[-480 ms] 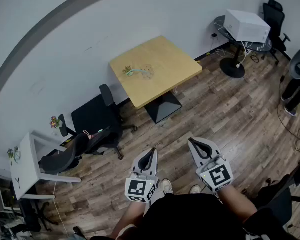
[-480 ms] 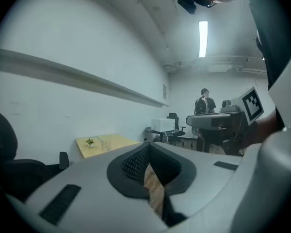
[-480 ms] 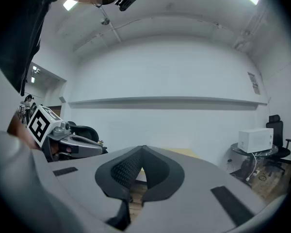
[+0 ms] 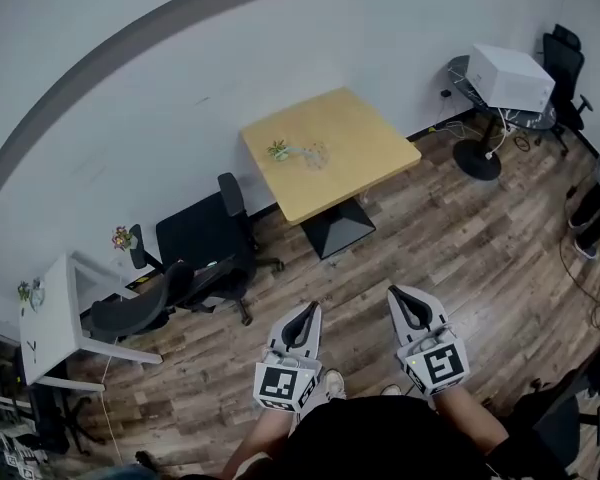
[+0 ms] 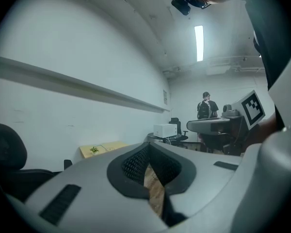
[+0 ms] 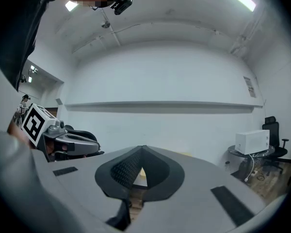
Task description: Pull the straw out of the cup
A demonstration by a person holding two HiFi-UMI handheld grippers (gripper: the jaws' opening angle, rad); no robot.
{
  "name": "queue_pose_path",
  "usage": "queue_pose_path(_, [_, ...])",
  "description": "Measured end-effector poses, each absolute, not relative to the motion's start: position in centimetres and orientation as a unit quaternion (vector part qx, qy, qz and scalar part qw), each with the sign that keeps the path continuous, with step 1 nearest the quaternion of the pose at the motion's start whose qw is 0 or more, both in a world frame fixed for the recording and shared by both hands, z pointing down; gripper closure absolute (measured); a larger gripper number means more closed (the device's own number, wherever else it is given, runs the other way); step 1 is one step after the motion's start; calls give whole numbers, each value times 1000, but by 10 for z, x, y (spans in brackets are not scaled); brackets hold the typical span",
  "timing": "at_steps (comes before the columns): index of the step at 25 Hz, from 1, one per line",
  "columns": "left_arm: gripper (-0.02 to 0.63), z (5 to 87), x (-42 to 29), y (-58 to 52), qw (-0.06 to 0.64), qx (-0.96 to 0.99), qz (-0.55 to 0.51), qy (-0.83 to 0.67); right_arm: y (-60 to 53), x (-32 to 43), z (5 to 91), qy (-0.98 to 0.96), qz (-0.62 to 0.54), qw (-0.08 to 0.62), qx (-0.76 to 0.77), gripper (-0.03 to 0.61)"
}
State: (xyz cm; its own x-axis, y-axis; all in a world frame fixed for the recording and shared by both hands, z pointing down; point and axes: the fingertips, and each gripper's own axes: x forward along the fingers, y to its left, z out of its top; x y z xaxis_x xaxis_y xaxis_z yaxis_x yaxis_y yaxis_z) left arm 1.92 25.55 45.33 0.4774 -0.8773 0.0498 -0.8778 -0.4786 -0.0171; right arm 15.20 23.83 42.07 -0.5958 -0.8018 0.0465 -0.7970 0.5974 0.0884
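Note:
Far ahead stands a square yellow table [image 4: 350, 158]. On it lie a small green item [image 4: 278, 150] and a clear, cup-like thing [image 4: 316, 155], both too small to make out; I cannot pick out a straw. Both grippers are held level close to my body, well short of the table. My left gripper [image 4: 311, 310] has its jaw tips together with nothing between them, and so does my right gripper [image 4: 397, 293]. In the left gripper view the table [image 5: 106, 147] and the green item [image 5: 93, 150] show small beyond the shut left gripper [image 5: 148, 145]. The shut right gripper [image 6: 141, 149] faces the white wall.
Black office chairs [image 4: 202, 236] stand left of the table, between it and a small white desk [image 4: 48, 320]. A white box [image 4: 511, 76] sits on a round stand at the far right. The floor is wood plank. A person [image 5: 206, 107] stands far off in the left gripper view.
The head view has shifted a little, so the table and chairs now sit slightly further right and lower in the picture. Both grippers stay together in front of my body, still shut.

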Motion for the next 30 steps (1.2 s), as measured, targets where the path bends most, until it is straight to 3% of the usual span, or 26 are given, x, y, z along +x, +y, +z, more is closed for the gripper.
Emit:
queue_pose_path(9, [595,459,-5,254,18,865,23,-501,236,127,427,-886,-31,45,461,560])
queue_pose_path(11, [594,460,-12,252,19,867,23,-498,233,119,429,-883,-33,46,465,526])
queue_pose_path(12, [594,461,-16,251,19,868,23,-496,232,115,430,-884,-33,46,465,505])
queue_pose_path(14, [595,461,-24,248,19,869,22,-493,229,104,431,-884,-33,47,464,390])
queue_pose_path(25, [594,464,-60,238,14,887,9,-462,217,60,441,-866,-40,55,495,-13])
queue_pose_path(30, [594,470,-70,225,25,885,13,-465,200,55,448,-865,-33,61,497,-18])
